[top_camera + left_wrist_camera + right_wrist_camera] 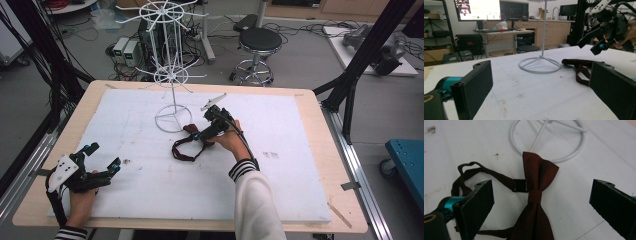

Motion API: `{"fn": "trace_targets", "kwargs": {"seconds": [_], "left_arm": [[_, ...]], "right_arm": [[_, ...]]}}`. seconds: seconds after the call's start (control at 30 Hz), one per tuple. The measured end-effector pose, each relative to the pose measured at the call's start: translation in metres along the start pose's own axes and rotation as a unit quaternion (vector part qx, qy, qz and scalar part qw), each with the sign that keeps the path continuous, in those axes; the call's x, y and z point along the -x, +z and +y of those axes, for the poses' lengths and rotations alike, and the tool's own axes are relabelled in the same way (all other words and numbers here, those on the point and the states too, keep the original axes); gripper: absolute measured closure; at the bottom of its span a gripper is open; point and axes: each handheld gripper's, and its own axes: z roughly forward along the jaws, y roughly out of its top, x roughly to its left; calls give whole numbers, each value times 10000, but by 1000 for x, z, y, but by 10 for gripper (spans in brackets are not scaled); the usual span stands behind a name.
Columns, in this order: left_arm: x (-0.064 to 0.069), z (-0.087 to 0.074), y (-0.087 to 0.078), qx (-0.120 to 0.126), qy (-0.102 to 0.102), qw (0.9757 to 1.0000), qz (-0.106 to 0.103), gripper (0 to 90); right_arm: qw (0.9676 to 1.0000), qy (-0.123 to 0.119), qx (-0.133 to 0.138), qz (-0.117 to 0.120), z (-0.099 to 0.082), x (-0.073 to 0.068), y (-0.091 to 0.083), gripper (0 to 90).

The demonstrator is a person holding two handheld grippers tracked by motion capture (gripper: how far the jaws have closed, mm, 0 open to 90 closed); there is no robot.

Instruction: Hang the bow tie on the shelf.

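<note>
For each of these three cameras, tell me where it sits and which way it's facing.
High view: above the table's near side, looking forward and down; both forearms and tongs show.
Left gripper view: low on the left tongs, looking across at the white stand; own open jaws.
Right gripper view: on the right tongs, looking down on the bow tie; own open jaws.
Shared: all show stand and tie.
</note>
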Motion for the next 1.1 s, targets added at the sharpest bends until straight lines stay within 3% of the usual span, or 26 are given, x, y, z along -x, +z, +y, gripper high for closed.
{"fn": "trace_targets", "kwargs": {"seconds": [0.2, 0.3, 0.47, 0.6, 0.93, 0.97, 1.03, 1.1], "left_arm": [[0, 0, 0, 1, 5, 10000, -1, 57], [0, 0, 0, 0, 10, 10000, -3, 57], [0, 0, 0, 0, 8, 10000, -4, 57], [0, 0, 0, 2, 6, 10000, -5, 57], [0, 0, 0, 3, 5, 10000, -4, 57], [0, 0, 0, 4, 5, 10000, -5, 57], [0, 0, 0, 4, 5, 10000, -5, 57], [0, 0, 0, 5, 4, 10000, -6, 57]], "right_arm": [[9999, -20, -158, -66, -1, -1, 7, 71], [9997, -82, -215, -55, -2, -1, 9, 176], [9997, 43, -248, 23, -3, -1, 14, 229], [9993, -19, -372, 63, -4, -1, 18, 285], [9986, -3, -512, 104, -5, -3, 26, 501], [9983, -73, -568, 71, -5, -3, 26, 561], [9980, -66, -616, 87, -5, -4, 27, 592], [9974, -211, -685, 44, -5, -4, 27, 700]]}}
